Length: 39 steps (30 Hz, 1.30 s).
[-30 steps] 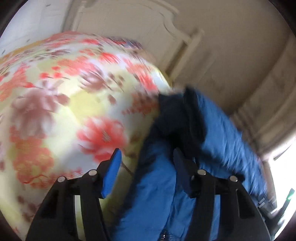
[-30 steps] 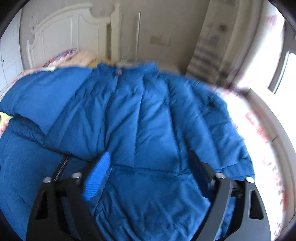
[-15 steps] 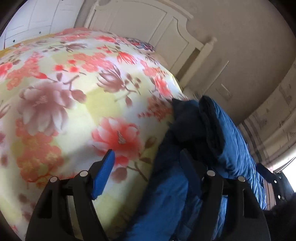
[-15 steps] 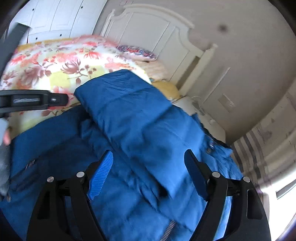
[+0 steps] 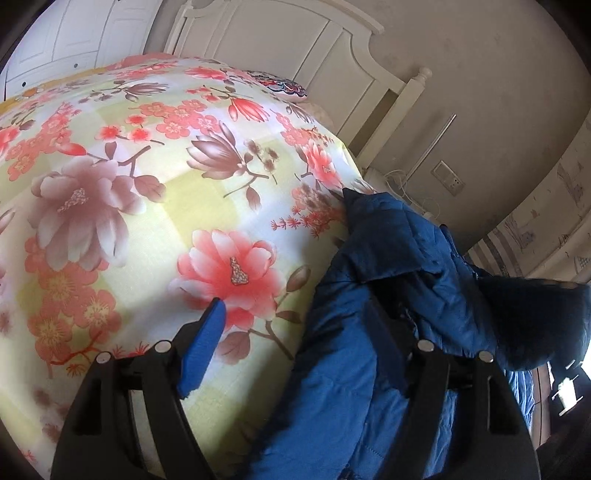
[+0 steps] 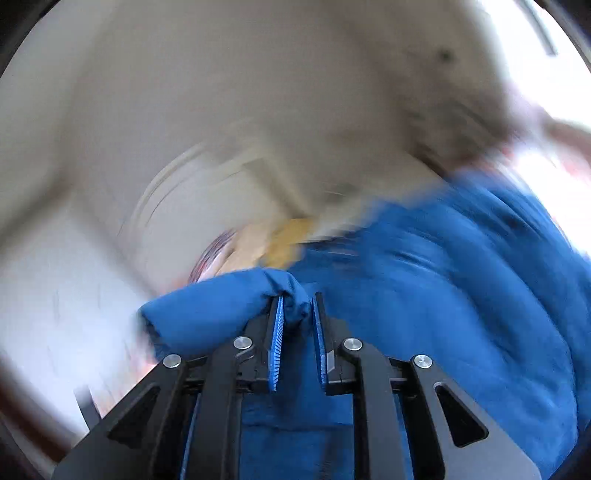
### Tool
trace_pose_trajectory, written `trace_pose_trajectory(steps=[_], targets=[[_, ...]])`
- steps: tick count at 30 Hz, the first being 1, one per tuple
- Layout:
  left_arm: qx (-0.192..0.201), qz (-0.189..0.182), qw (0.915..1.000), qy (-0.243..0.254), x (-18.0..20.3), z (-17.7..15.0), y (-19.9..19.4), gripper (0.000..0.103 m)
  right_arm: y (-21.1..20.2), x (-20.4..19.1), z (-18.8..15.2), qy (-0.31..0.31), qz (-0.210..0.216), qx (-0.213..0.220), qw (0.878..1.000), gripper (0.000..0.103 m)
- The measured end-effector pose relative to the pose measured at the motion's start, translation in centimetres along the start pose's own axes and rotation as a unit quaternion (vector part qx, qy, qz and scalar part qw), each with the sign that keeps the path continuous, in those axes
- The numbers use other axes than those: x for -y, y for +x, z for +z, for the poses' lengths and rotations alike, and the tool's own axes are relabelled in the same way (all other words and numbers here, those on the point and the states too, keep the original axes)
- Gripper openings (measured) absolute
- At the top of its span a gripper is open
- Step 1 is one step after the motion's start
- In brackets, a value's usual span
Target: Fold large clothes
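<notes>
Floral bedspread (image 5: pixel 155 206) carries a puffy blue quilted jacket (image 5: pixel 399 266), right claw (image 6: pixel 297 314) pinching its fold, left claw (image 5: pixel 295 325) opening

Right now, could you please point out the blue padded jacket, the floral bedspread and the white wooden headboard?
blue padded jacket (image 5: pixel 406 236): left wrist view, upper folded part.
floral bedspread (image 5: pixel 147 192): left wrist view, bare middle.
white wooden headboard (image 5: pixel 295 33): left wrist view, upper panel.

A bed (image 5: pixel 155 206) with a white headboard (image 5: pixel 280 40) carries everything. Its flowered cover (image 5: pixel 110 177), yellow with pink and red blooms, lies spread across it. A blue padded coat (image 5: pixel 391 266) lies bunched along the cover's right edge, and a patterned pillow (image 5: pixel 284 86) sits by the headboard.
</notes>
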<state>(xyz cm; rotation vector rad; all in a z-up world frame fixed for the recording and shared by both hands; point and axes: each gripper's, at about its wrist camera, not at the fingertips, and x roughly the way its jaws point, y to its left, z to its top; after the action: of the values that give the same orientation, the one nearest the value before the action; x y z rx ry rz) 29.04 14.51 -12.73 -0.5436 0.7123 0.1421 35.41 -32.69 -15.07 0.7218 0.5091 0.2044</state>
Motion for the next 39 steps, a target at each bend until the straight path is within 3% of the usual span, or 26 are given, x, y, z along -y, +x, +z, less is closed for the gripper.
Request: trace_pose_trajectory(steps=[3,5,7,8,10,13,18,20,21,23,26,30,34,35,37,39], targets=[[-0.007,-0.001,1.0000,-0.003,-0.1,0.0,0.2,0.076,0.5,6.1,0.0,0.053,-0.059,-0.052,0.995,0.026],[-0.011,-0.001,0.9999,-0.004,-0.1,0.0,0.3,0.076,0.4,8.2,-0.4,0.081,-0.032,-0.061,0.994,0.027],[-0.012,-0.001,0.9999,-0.006,-0.2,0.0,0.4,0.076,0.0,7.8,-0.1,0.075,-0.021,-0.058,0.995,0.047],[-0.013,-0.001,0.9999,-0.006,-0.2,0.0,0.4,0.077,0.0,6.6,0.0,0.043,-0.023,-0.057,0.997,0.064],[-0.013,-0.002,0.9999,-0.008,-0.3,-0.1,0.4,0.077,0.0,4.8,-0.4,-0.008,-0.038,-0.050,0.998,0.073],[-0.016,-0.002,0.9998,-0.008,-0.2,-0.1,0.5,0.077,0.2,4.6,0.1,-0.015,-0.050,-0.037,0.998,0.073],[-0.018,-0.003,0.9998,-0.007,-0.2,-0.1,0.6,0.077,1.3,7.0,2.5,0.071,-0.051,-0.018,0.996,0.068],[-0.019,-0.003,0.9998,-0.006,-0.1,-0.1,0.6,0.077,2.8,7.2,3.6,0.077,-0.048,-0.047,0.995,0.065],[-0.019,-0.002,0.9998,-0.006,-0.1,-0.1,0.6,0.077,3.6,7.1,3.7,0.069,-0.052,-0.060,0.994,0.060],[-0.018,-0.003,0.9998,-0.006,-0.1,-0.1,0.6,0.077,4.5,6.2,3.7,0.040,-0.061,-0.073,0.995,0.030],[-0.018,-0.004,0.9998,-0.007,-0.1,-0.1,0.6,0.077,1.8,3.4,3.4,0.000,-0.028,-0.024,0.999,0.021],[-0.019,-0.005,0.9998,-0.004,-0.1,-0.1,0.7,0.079,-3.5,-0.1,2.7,-0.066,-0.017,0.031,0.997,0.021],[-0.019,-0.007,0.9998,-0.006,-0.2,-0.1,0.7,0.079,-3.7,3.0,1.3,-0.049,-0.066,0.000,0.997,0.021],[-0.019,-0.007,0.9998,-0.006,-0.2,-0.1,0.7,0.079,-2.4,4.9,0.7,-0.030,-0.093,-0.037,0.995,0.022],[-0.018,-0.008,0.9998,-0.007,-0.3,-0.1,0.6,0.079,-1.5,7.5,0.0,0.021,-0.092,-0.062,0.994,0.027],[-0.018,-0.009,0.9998,-0.009,-0.3,0.0,0.6,0.079,-2.5,7.8,0.5,0.049,-0.097,-0.048,0.993,0.045]])
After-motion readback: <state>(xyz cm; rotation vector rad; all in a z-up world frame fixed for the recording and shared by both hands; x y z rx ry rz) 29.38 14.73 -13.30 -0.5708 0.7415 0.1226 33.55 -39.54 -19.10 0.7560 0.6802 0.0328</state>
